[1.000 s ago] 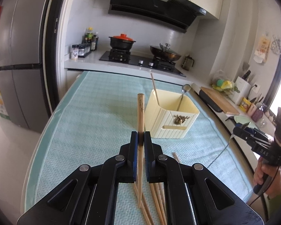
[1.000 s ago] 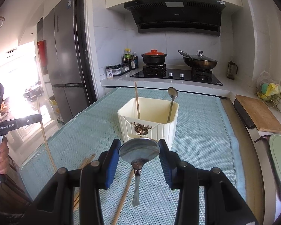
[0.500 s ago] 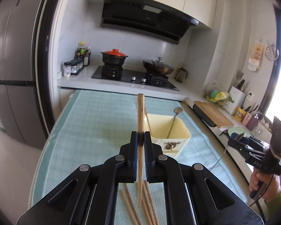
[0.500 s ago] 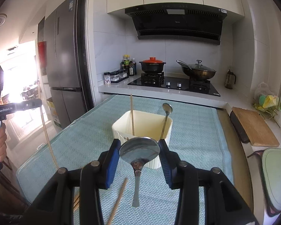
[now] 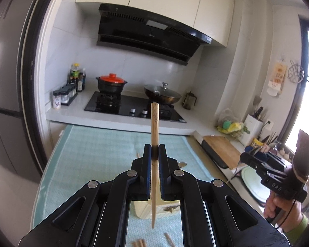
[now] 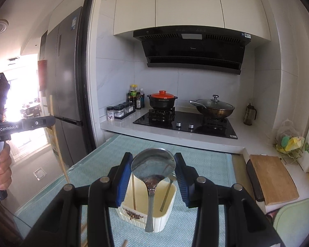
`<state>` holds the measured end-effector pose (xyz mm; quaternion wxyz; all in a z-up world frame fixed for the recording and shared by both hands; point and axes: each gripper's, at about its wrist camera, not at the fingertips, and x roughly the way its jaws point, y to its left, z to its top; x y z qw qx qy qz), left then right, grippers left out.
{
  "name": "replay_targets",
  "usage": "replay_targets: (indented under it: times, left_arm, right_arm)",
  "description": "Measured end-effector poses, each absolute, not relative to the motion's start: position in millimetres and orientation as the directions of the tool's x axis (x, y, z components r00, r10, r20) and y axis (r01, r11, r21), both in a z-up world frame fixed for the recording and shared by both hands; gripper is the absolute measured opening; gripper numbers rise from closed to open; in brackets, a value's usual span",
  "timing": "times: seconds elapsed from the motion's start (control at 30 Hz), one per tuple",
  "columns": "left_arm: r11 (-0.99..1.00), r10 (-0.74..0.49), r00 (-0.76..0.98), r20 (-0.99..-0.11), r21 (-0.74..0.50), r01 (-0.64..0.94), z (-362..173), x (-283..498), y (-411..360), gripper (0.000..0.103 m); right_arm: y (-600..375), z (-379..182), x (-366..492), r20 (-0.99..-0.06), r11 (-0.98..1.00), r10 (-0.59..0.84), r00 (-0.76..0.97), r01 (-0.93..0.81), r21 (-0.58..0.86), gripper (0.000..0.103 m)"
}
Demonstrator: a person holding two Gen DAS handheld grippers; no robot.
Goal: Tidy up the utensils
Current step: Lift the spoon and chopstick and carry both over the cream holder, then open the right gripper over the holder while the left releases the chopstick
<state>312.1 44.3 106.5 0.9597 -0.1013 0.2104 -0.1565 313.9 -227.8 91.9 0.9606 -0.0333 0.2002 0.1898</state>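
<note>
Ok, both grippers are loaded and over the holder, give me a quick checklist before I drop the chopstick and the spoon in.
1. Left gripper shut on chopstick: ok.
2. Right gripper shut on spoon by its bowl: ok.
3. Chopstick roughly upright, tip down: ok.
4. Spoon handle hanging down over the cream utensil holder: ok.
5. Holder has room; it holds one chopstick and one spoon: ok.
6. Chopstick tip directly above the holder opening: cannot tell, the left gripper hides most of the holder.
</note>
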Motion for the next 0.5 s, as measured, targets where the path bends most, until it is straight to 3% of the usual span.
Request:
replay_targets:
  times: [0.23,0.5]
  left_arm:
    - [0.941,-0.316,0.869,-0.381,-0.246,0.234,103.7,359.1,22.1,0.004]
    - [0.947,-0.285,0.872,-0.398,-0.257,0.192,75.7,400.4,4.4,0.004]
  right_arm:
    - [-219.9,85.2,359.8,-0.387,0.929,0.357,0.85,-0.366,0.052,0.042]
    - [-218.4,40.7,400.8,-0.423,0.925,0.375,0.825,-0.361,0.118,0.042]
